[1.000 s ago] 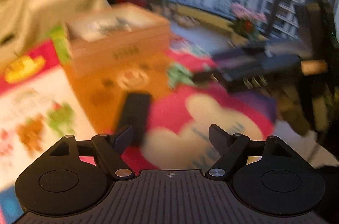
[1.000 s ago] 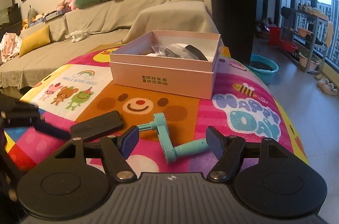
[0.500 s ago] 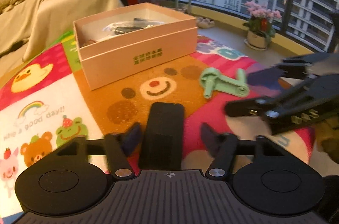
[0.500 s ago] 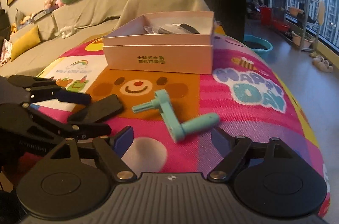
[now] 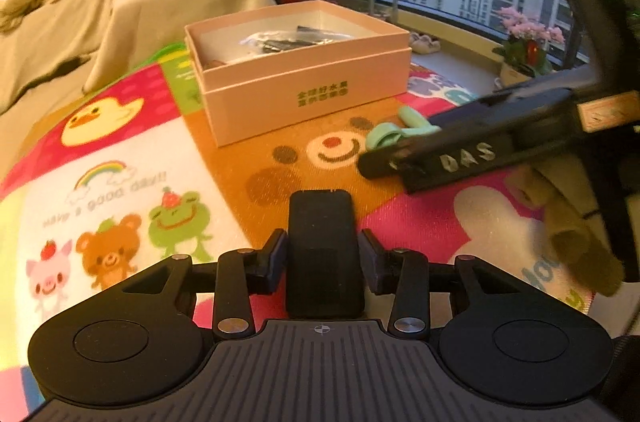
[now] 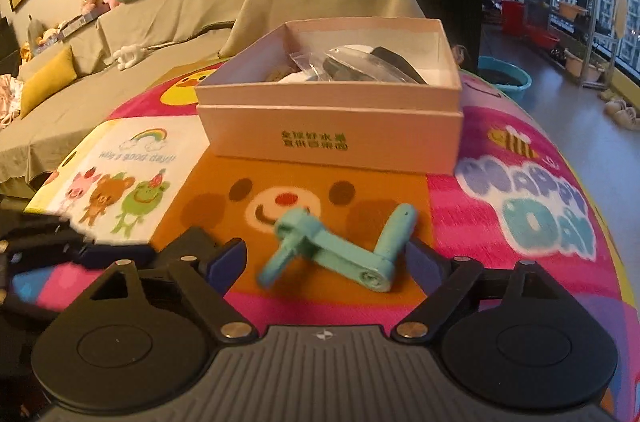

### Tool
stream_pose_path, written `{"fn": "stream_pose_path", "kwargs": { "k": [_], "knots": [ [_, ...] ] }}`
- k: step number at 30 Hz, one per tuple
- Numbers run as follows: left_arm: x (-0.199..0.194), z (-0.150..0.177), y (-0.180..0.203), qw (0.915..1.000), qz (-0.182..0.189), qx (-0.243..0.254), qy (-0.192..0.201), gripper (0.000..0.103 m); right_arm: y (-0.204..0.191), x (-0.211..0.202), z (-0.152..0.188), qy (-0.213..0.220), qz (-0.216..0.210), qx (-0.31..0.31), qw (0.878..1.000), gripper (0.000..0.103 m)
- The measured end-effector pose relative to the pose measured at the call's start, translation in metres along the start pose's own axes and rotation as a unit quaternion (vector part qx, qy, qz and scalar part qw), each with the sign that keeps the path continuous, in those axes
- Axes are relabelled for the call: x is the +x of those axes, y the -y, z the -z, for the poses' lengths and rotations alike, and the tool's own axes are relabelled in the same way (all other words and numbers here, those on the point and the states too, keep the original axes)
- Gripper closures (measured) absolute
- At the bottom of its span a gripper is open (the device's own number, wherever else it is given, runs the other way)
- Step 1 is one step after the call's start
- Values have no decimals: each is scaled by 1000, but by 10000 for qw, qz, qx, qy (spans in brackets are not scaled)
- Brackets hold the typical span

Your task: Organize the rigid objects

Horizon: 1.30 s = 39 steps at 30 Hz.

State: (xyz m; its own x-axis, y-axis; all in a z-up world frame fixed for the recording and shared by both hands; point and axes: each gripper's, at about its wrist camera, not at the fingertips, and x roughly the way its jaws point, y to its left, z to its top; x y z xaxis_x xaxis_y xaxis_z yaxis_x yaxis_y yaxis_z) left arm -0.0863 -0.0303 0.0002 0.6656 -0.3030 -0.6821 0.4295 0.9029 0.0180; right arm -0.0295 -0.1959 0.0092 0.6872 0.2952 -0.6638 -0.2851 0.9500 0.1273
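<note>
Lengthwise, black block (image 5: 322, 246) points boxward.

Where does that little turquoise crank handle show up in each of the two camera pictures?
Left wrist view: the turquoise crank lies right of centre on the mat, partly hidden behind the other gripper.
Right wrist view: the crank lies low and central, between the open jaws of the right gripper.
Shared landmark: the pink box stands just behind it in both.
</note>
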Motion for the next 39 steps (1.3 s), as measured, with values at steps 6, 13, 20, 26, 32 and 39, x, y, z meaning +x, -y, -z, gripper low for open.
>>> {"fn": "stream_pose_path", "kwargs": {
  "k": [6,13,20,26,32,39],
  "knots": [
    [-4,6,-3,9997,30,-201,108,59,-2,0,1,25,131,-431,9990,32],
    [-10,0,-2,9996,168,-2,241,60,5,-33,7,67,-13,-796,9968,32],
    [-32,-72,-21,9960,70,244,852,60,14,-74,-39,843,-85,-821,9930,32],
    [-2,-165,-60,9831,244,-402,1768,60,14,-62,-105,1666,223,-1004,9806,32],
    [68,-189,-94,9853,100,-1093,1313,60,22,-14,-128,1423,281,-900,9853,19],
    [24,-107,-103,9841,59,-1285,1228,60,8,-15,-62,1043,538,-947,9886,17]
  ]
}}
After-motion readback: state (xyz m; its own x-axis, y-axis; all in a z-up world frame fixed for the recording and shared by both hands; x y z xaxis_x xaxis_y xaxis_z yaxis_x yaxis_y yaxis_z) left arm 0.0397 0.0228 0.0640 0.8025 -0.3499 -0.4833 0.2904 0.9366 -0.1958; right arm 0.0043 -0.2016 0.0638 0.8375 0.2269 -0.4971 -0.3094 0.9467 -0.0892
